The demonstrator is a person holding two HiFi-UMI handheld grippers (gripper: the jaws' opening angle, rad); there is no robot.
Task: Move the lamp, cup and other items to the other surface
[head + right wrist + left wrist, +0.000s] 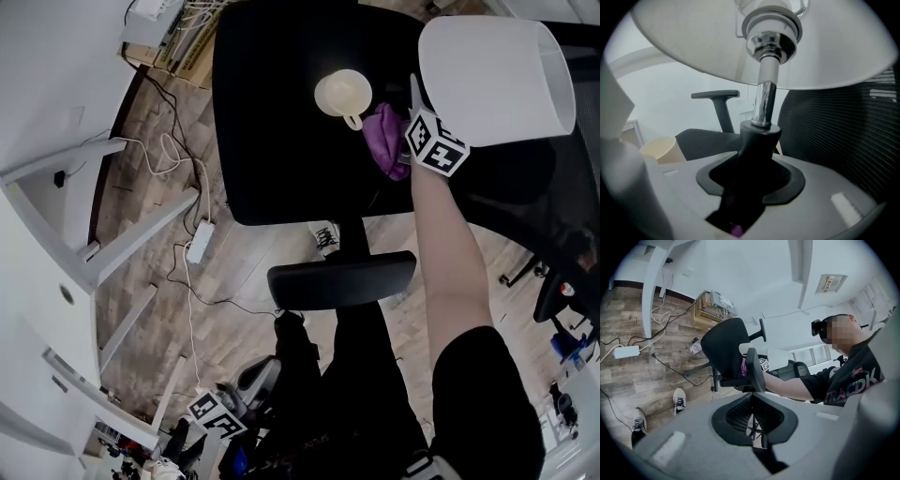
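The right gripper (419, 117), upper right in the head view, holds the white-shaded lamp (497, 80) beside a cream cup (342, 94) and purple cloth (384, 139) on the black chair seat (272, 122). In the left gripper view, the left gripper (752, 416) has its jaws together, empty. In the right gripper view, the jaws pinch the lamp's black stem at centre.

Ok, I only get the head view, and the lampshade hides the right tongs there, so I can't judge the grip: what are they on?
Observer: The lamp. Its black neck fills the tongs of the right gripper, just below the chrome stem.
Operator: And the left tongs, are they carrying anything?
Observer: No. The left gripper is empty, with its tongs together, and it points toward the office chair.
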